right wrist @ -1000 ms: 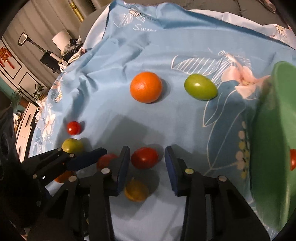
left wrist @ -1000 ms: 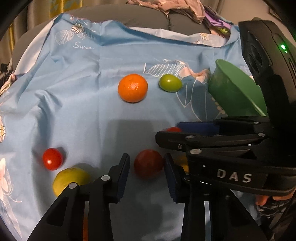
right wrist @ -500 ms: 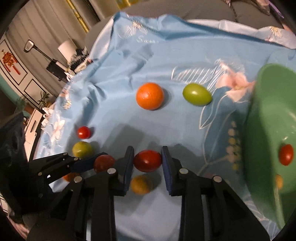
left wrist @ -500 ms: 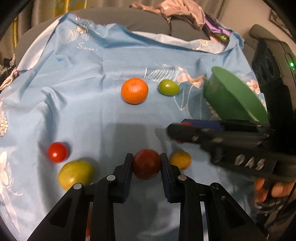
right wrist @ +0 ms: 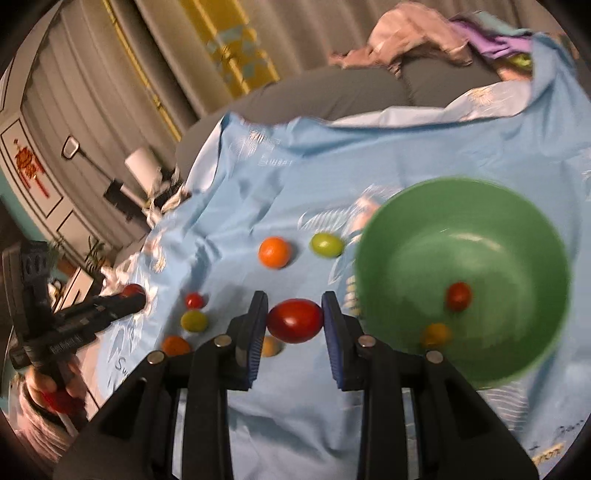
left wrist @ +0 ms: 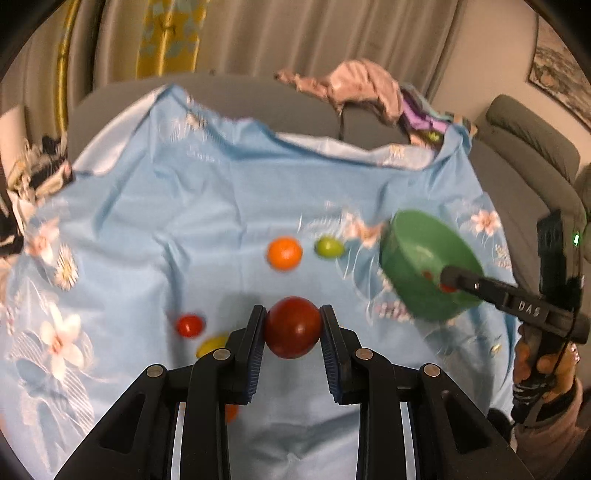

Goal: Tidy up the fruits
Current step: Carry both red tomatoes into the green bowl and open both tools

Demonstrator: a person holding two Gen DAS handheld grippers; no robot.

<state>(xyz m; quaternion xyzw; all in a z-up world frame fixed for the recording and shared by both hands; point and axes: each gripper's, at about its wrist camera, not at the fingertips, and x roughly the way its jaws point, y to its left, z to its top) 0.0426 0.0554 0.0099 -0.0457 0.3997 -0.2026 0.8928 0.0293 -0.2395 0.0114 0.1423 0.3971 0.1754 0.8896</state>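
Observation:
My left gripper (left wrist: 292, 328) is shut on a dark red tomato (left wrist: 292, 328) and holds it above the blue cloth (left wrist: 184, 221). My right gripper (right wrist: 294, 320) is shut on a red tomato (right wrist: 294, 320), also lifted, just left of the green bowl (right wrist: 480, 258). The bowl (left wrist: 413, 251) holds a small red tomato (right wrist: 458, 295) and a small orange one (right wrist: 436, 334). On the cloth lie an orange (right wrist: 273, 252), a green fruit (right wrist: 326, 244), a small red tomato (right wrist: 194, 300), a yellow-green fruit (right wrist: 194, 320) and two small orange fruits (right wrist: 176, 345).
The cloth covers a grey sofa (left wrist: 258, 99) with crumpled clothes (left wrist: 354, 88) at its back. Curtains (left wrist: 258, 33) hang behind. The right gripper's body (left wrist: 517, 302) reaches over the bowl in the left wrist view.
Both grippers closed on their red tomatoes and lifted them well above the cloth. The view now takes in the sofa and curtains.

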